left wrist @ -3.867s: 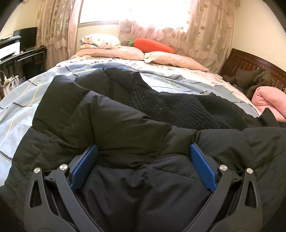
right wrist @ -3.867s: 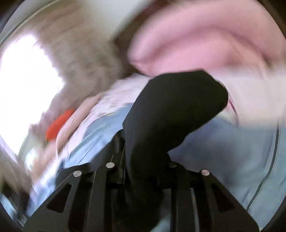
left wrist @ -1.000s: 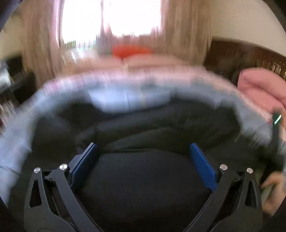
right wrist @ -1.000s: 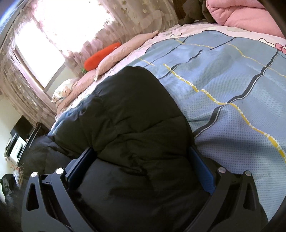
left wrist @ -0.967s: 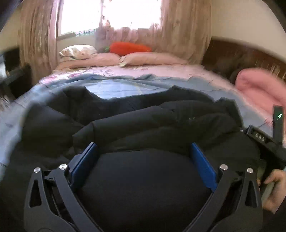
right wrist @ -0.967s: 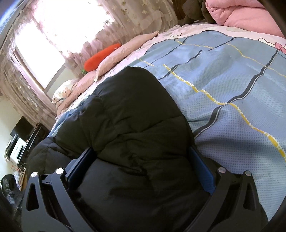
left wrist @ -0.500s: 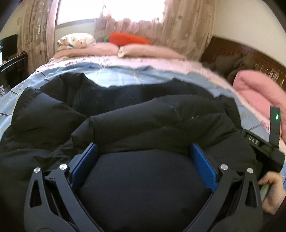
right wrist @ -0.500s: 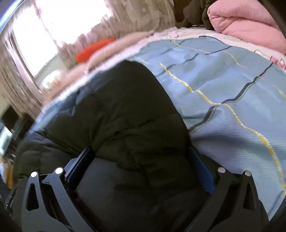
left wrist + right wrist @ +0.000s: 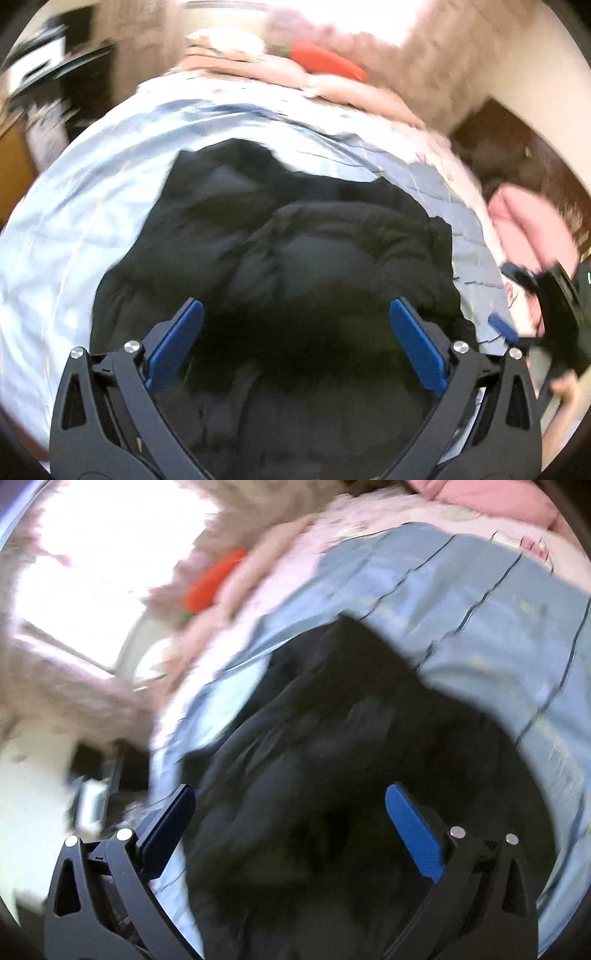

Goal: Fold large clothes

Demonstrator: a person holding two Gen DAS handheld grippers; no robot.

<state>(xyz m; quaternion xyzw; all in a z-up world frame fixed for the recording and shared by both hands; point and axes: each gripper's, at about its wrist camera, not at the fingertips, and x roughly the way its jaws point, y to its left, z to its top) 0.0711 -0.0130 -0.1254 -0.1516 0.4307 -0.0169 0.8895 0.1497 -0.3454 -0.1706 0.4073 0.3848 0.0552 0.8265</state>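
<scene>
Left wrist view shows the bed (image 9: 66, 229), covered in a pale blue sheet, filling the scene beyond the jaws. On it lies the black puffer jacket (image 9: 295, 236), bunched into a rough mound that runs from between the jaws to well ahead of them. The right wrist view, blurred, shows the same jacket (image 9: 332, 760) between and ahead of its jaws, with blue sheet (image 9: 498, 635) off to the right.

The jacket looks thick, soft and padded, with a smooth shell that is probably slippery. Judging by its bulk, it is light for its size but springy, likely to puff back open after a fold. A thin pinch of shell alone may slide out; a better hold is probably a seam, hem or doubled edge at the outer corners of the mound.

The left gripper (image 9: 295, 343) has its blue pads spread wide, nothing held between them. The right gripper (image 9: 291, 827) is likewise spread wide and holds nothing.

Far beyond the jaws, an orange carrot-shaped cushion (image 9: 327, 66) lies by the pillows.
</scene>
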